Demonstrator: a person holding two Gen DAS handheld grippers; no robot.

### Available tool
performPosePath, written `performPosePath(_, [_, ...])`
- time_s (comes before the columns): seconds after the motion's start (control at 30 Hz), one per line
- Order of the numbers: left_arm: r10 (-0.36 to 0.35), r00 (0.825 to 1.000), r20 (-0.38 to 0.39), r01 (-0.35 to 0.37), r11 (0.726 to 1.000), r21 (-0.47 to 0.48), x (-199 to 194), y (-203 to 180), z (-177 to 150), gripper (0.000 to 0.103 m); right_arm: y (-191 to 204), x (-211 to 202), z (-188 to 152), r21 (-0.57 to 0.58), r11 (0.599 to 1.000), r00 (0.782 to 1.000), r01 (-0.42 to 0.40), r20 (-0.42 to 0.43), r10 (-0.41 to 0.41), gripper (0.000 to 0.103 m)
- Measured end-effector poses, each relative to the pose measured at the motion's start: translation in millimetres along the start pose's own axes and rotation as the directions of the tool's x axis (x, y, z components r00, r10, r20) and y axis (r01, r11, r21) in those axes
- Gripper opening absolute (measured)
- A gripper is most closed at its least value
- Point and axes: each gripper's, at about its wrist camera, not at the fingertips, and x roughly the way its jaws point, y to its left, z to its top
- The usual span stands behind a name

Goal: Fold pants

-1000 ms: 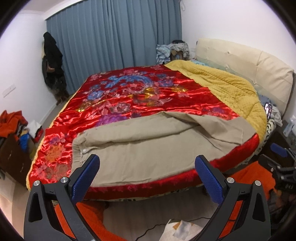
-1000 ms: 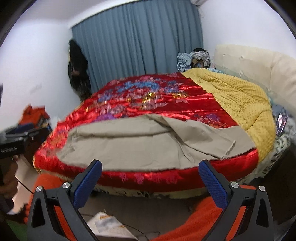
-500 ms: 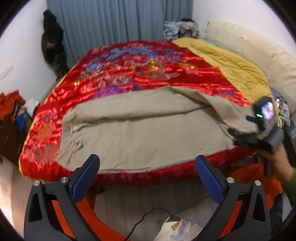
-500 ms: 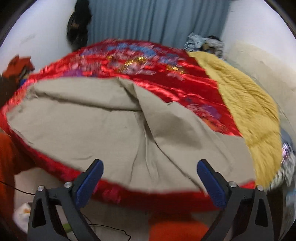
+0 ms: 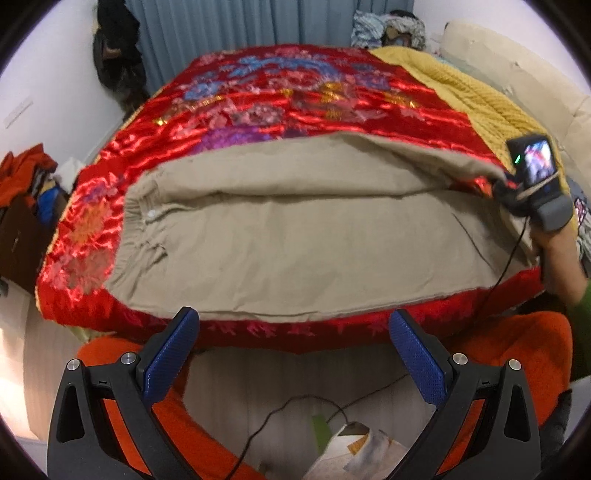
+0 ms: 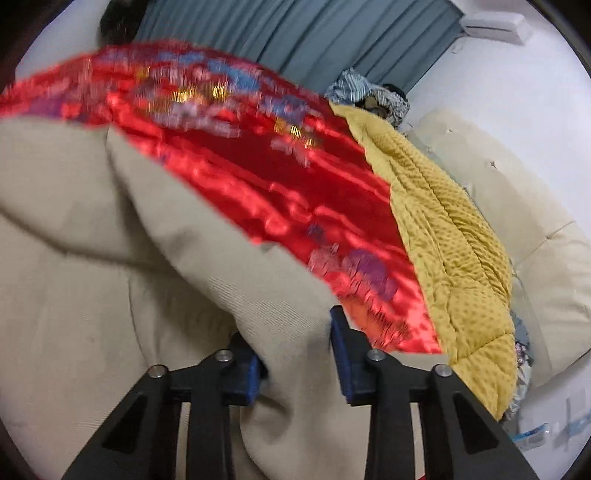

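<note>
Beige pants (image 5: 295,236) lie spread across the near part of a red floral bedspread (image 5: 280,96), waistband at the left. My left gripper (image 5: 295,354) is open and empty, below the bed's near edge, apart from the cloth. My right gripper (image 6: 295,354) has its blue pads closed on a bunch of the pants' leg end (image 6: 288,317). In the left wrist view it shows at the pants' right end (image 5: 532,184), where the cloth is lifted.
A yellow quilted blanket (image 6: 443,221) covers the bed's right side beside a cream headboard (image 6: 535,221). Blue curtains (image 5: 236,26) hang behind. Orange cloth (image 5: 517,350), a cable (image 5: 280,413) and papers lie on the floor below the bed edge.
My right gripper moved forward onto the pants' leg end and closed on it. My left gripper moved closer to the bed edge and stayed open.
</note>
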Motion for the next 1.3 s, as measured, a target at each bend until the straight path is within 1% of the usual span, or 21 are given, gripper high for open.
performPosePath(0.1, [-0.023,1.0,-0.019,0.023,1.0,0.016,4.9,-9.0,3.0,0.102,-3.9,-12.2,10.9,-0.027,0.998,0.999,-0.05,0.0,0.05,0.027])
performPosePath(0.17, [-0.025,1.0,-0.006,0.025,0.999,0.035,2.0,-14.2,5.4,0.102,6.1,-18.4,15.3,-0.083,0.987,0.99,-0.141,-0.026,0.139,0.027])
performPosePath(0.2, [-0.022,1.0,0.003,0.022,0.999,0.041,0.4,-15.1,6.5,0.102,17.7,-20.3,13.3,-0.148,0.971,0.981,-0.19,-0.062,0.183,0.027])
performPosePath(0.27, [-0.011,1.0,0.019,0.01,0.999,0.048,-1.7,-14.0,7.6,0.102,38.6,-26.2,-0.4,-0.233,0.954,0.981,-0.19,-0.072,0.178,0.028])
performPosePath(0.3, [-0.009,1.0,0.018,0.008,0.999,0.046,-1.1,-12.6,7.8,0.102,48.8,-27.3,-9.5,-0.261,0.947,0.982,-0.188,-0.067,0.176,0.033])
performPosePath(0.33, [-0.012,1.0,0.01,0.011,0.999,0.039,0.7,-11.0,8.2,0.102,55.5,-25.6,-17.7,-0.268,0.943,0.98,-0.199,-0.067,0.188,0.043])
performPosePath(0.37, [-0.015,1.0,0.002,0.014,0.999,0.031,2.8,-9.2,8.5,0.102,58.7,-23.6,-23.9,-0.261,0.941,0.977,-0.214,-0.07,0.203,0.048])
performPosePath(0.4, [-0.018,1.0,-0.01,0.018,1.0,0.022,4.7,-7.6,8.2,0.102,59.5,-21.4,-31.2,-0.226,0.943,0.969,-0.245,-0.079,0.233,0.052])
performPosePath(0.5, [-0.02,1.0,-0.005,0.02,1.0,0.017,1.8,-5.5,7.6,0.102,40.4,-24.1,-44.7,-0.065,0.945,0.946,-0.32,-0.067,0.316,0.052])
performPosePath(0.57, [-0.004,1.0,0.017,0.004,1.0,0.027,-2.1,-5.7,6.6,0.102,7.2,-31.9,-58.2,0.109,0.918,0.922,-0.382,-0.016,0.386,0.052])
performPosePath(0.6, [0.002,1.0,0.025,-0.003,1.0,0.031,-2.5,-6.2,5.5,0.102,-15.0,-34.1,-68.9,0.204,0.898,0.918,-0.389,0.007,0.396,0.052])
performPosePath(0.63, [0.008,1.0,0.025,-0.009,0.999,0.036,-1.1,-6.8,4.0,0.102,-29.5,-34.4,-77.7,0.259,0.891,0.923,-0.373,0.01,0.384,0.052])
performPosePath(0.7, [-0.001,1.0,0.008,0.0,0.999,0.038,4.1,-7.0,3.0,0.102,-49.7,-32.3,-94.2,0.299,0.894,0.934,-0.333,-0.027,0.357,0.052])
performPosePath(0.8, [-0.024,1.0,-0.015,0.025,0.999,0.041,10.0,-10.7,1.6,0.102,-57.4,-32.0,-109.9,0.184,0.921,0.925,-0.342,-0.105,0.365,0.052])
performPosePath(0.9, [-0.03,1.0,-0.005,0.03,0.997,0.067,7.9,-18.8,1.7,0.102,-39.8,-42.7,-112.1,0.035,0.914,0.908,-0.403,-0.113,0.404,0.052])
performPosePath(1.0, [-0.025,1.0,0.01,0.024,0.996,0.085,4.2,-23.2,1.2,0.102,-21.4,-44.8,-114.6,-0.051,0.911,0.909,-0.41,-0.112,0.402,0.052])
performPosePath(1.07, [-0.017,1.0,0.019,0.015,0.996,0.09,1.9,-22.8,0.8,0.102,-12.8,-30.9,-113.4,-0.082,0.912,0.911,-0.402,-0.132,0.39,0.049])
performPosePath(1.1, [-0.012,1.0,0.021,0.01,0.996,0.089,1.3,-21.9,0.5,0.102,-9.5,-21.3,-114.1,-0.09,0.913,0.911,-0.398,-0.157,0.381,0.034])
performPosePath(1.13, [-0.006,1.0,0.022,0.004,0.996,0.085,0.7,-19.9,0.4,0.102,-10.2,-16.8,-117.0,-0.092,0.915,0.911,-0.393,-0.17,0.375,0.014])
performPosePath(1.17, [-0.001,1.0,0.024,-0.001,0.997,0.079,0.2,-17.3,0.1,0.102,-14.2,-13.7,-115.2,-0.081,0.925,0.92,-0.372,-0.161,0.356,0.009])
performPosePath(1.3, [0.019,1.0,0.018,-0.02,0.999,0.048,4.3,-8.9,0.1,0.102,-62.0,-41.3,-88.6,0.085,0.955,0.958,-0.284,-0.002,0.285,0.007])
